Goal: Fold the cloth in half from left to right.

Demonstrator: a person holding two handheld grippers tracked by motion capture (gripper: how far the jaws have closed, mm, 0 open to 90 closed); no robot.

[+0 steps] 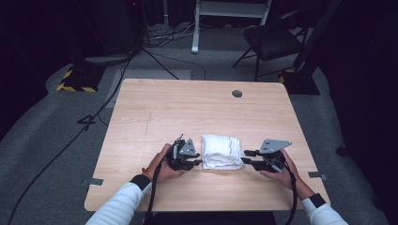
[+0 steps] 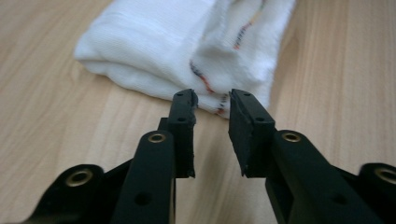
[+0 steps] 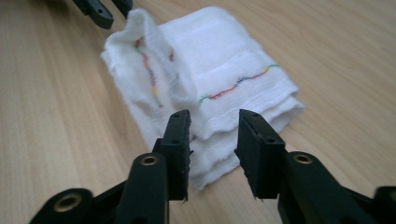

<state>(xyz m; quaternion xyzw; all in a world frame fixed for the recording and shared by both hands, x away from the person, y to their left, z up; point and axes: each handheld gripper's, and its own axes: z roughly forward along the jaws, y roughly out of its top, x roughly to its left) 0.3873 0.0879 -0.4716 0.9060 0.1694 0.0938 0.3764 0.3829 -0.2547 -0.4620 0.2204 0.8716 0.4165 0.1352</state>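
High view first: a folded white towel (image 1: 221, 152) lies on the wooden table (image 1: 197, 108) toward its near edge, roughly at 6 o'clock from the table's middle, with the round hole (image 1: 237, 93) in the tabletop well away at about 1 o'clock from it. The left gripper (image 1: 198, 162) sits at the towel's 9 o'clock side, its tips right at the cloth's edge, and the right gripper (image 1: 245, 156) sits at the 3 o'clock side, just beside the towel. Seen from the left gripper view, the left gripper (image 2: 212, 99) has its jaws parted by a narrow gap, the tips at the near corner of the towel (image 2: 187, 44), where a stitched coloured line runs; nothing is pinched between the pads. Seen from the right gripper view, the right gripper (image 3: 212, 122) stands somewhat wider, its jaws on either side of the towel's (image 3: 205, 70) layered near edge without pressing on it. A loose fold of cloth stands up at about 11 o'clock there.
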